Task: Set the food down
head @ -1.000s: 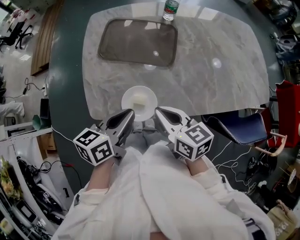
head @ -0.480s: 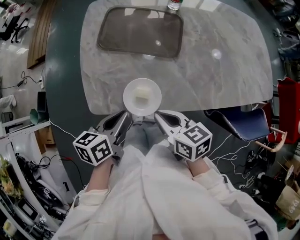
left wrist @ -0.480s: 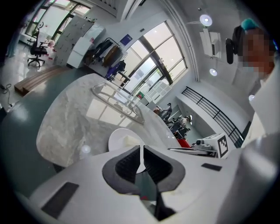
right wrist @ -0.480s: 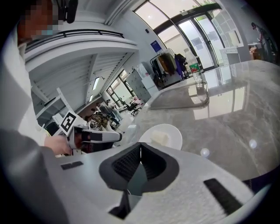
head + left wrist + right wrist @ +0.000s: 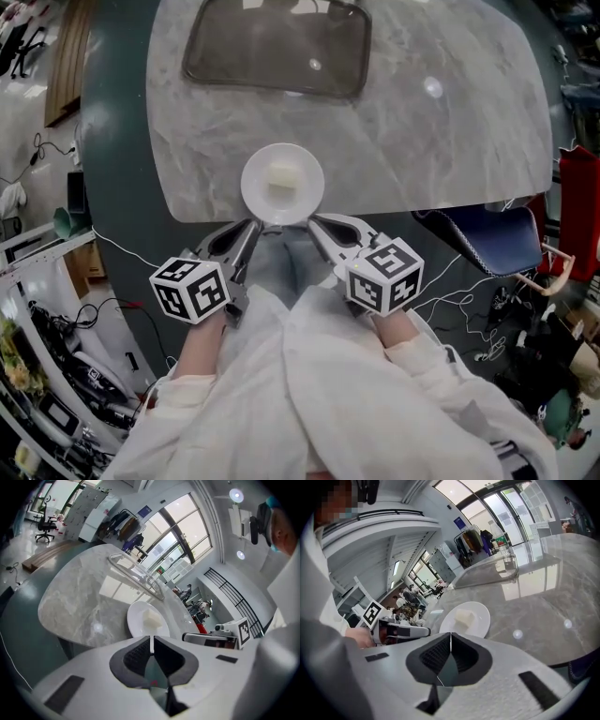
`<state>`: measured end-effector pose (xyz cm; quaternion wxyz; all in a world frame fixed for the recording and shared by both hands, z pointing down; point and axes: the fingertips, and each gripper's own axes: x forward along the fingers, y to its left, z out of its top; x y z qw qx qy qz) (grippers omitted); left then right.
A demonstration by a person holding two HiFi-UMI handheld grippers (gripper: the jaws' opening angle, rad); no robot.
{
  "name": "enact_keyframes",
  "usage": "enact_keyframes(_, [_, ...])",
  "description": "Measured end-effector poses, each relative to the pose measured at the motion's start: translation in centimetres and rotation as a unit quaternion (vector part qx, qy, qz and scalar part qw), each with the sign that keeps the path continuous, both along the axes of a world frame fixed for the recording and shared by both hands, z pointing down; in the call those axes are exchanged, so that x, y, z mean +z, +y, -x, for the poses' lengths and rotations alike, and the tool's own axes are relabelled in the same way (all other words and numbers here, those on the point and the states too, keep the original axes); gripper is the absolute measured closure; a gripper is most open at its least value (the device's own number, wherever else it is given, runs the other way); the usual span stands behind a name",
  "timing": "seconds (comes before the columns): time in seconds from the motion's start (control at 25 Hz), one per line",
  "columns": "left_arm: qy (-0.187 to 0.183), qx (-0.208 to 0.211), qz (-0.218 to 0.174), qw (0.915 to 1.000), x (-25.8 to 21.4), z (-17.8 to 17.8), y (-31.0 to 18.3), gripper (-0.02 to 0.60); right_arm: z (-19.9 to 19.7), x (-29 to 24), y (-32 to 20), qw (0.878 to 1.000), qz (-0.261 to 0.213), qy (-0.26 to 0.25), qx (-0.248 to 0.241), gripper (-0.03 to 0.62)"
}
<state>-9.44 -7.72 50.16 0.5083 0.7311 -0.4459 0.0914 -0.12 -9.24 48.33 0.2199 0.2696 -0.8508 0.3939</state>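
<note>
A round white plate (image 5: 306,201) sits at the near edge of the grey marble table (image 5: 450,122), in the middle of the head view. Its lower rim just overlaps that edge. On the plate lies the food, a pale squarish block (image 5: 281,180), slightly above the plate's centre.

The left gripper (image 5: 251,226) comes in from the lower left and the right gripper (image 5: 315,221) from the lower right. Both tips meet the plate's near rim, one on each side. In each gripper view the two dark pads stand pressed together, with only a hairline of pale light between them and the plate just beyond the tips — whether any rim is pinched there cannot be made out.

White sleeves (image 5: 375,394) fill the bottom of the head view. A dark rectangular tray (image 5: 277,47) lies on the table at the top of the frame, well apart from the plate. A blue chair (image 5: 487,236) stands off the table's right edge.
</note>
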Motion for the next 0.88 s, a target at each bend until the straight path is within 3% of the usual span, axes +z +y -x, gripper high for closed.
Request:
enact_keyframes(0.24, [-0.012, -0.002, 0.031, 0.9995, 1.9, 0.1, 0.4, 0.551, -0.9, 1.7, -0.5, 0.999, 0.037, -0.013, 0.024, 0.591])
enact_keyframes(0.64, [-0.006, -0.01, 0.042, 0.999, 3.0, -0.2, -0.3, 0.549, -1.8, 3.9, -0.3, 0.997, 0.072, 0.002, 0.028, 0.587])
enact_keyframes(0.68, [-0.007, -0.013, 0.044, 0.9989, 3.2, -0.2, -0.4, 0.549, -1.8, 4.1, -0.2, 0.997, 0.076, 0.003, 0.026, 0.56])
enact_keyframes(0.72, [-0.007, -0.017, 0.046, 0.9988, 3.3, -0.2, -0.4, 0.549, -1.7, 4.2, -0.1, 0.996, 0.084, 0.002, 0.025, 0.469])
enact_keyframes(0.76, [-0.007, -0.021, 0.047, 0.9986, 3.3, -0.1, -0.4, 0.549, -1.6, 4.4, 0.0, 0.996, 0.09, 0.002, 0.025, 0.439])
enact_keyframes(0.88, [-0.008, -0.029, 0.048, 0.9984, 3.3, 0.1, -0.5, 0.548, -1.4, 4.5, -0.1, 0.995, 0.093, 0.004, 0.03, 0.439])
